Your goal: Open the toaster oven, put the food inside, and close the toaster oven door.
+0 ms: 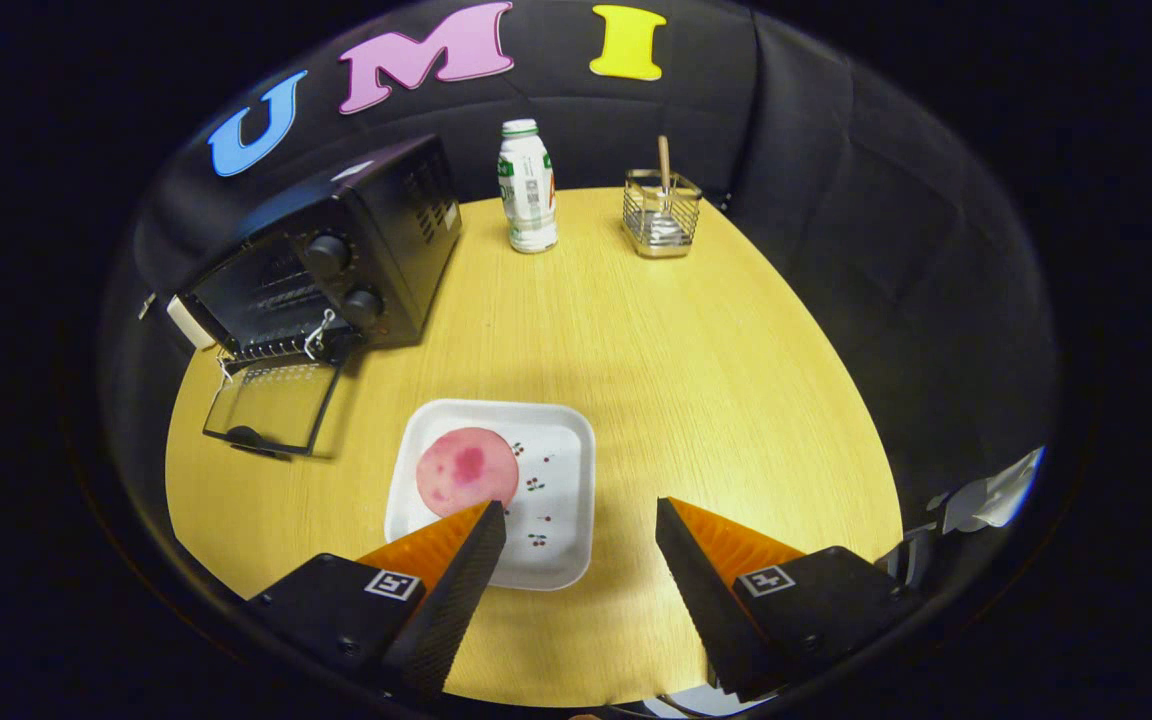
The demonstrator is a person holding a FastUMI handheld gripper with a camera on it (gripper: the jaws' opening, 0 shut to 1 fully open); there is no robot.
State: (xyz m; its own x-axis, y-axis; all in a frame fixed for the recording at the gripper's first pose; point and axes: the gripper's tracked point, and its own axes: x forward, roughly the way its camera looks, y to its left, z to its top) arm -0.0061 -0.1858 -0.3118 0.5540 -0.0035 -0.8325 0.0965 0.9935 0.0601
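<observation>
1. The gripper (pixel 581 520) hangs above the near part of the round wooden table (pixel 696 380) with its two fingers spread wide apart and nothing between them; neither finger touches anything.
2. The fingers are black with orange upper faces, and each carries a small square marker on its base.
3. Just ahead of the fingers lies a square white plate (pixel 556 480) with small cherry prints. Its near edge shows in the gap between the fingertips, and the left finger (pixel 456 560) overlaps the plate's near left corner in the view.
4. On the left half of that plate rests the food, a round pink slice (pixel 466 470) with darker red blotches. It sits right at the left fingertip, off to the left of the open gap rather than in it.
5. Beyond the plate and further left stands the black toaster oven (pixel 356 240) with two knobs on its front panel. Its glass door (pixel 271 405) is folded down flat over the table, so the inside is open.
6. Well beyond the fingers, at the far side of the table, stand a white bottle (pixel 528 185) with a green cap and a wire holder (pixel 662 212) with a wooden stick upright in it.
</observation>
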